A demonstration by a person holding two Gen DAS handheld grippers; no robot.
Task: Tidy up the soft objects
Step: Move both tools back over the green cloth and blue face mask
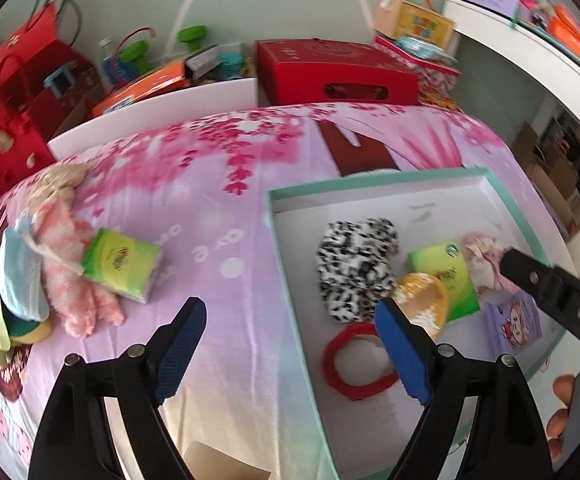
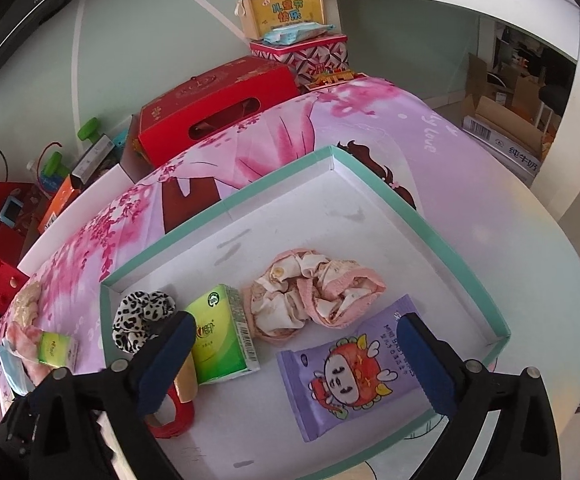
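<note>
While tools gape | crumpled pink cloth [image 2: 314, 300] | glossy purple packet [image 2: 350, 364] | shallow tray [image 2: 422, 216]

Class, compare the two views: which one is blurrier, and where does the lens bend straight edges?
Left wrist view: softer, smeared, especially the tissue pack and the tray rim. Right wrist view: sharper, print on the purple packet legible. Both: fisheye bows tray edges, dark corners.
</note>
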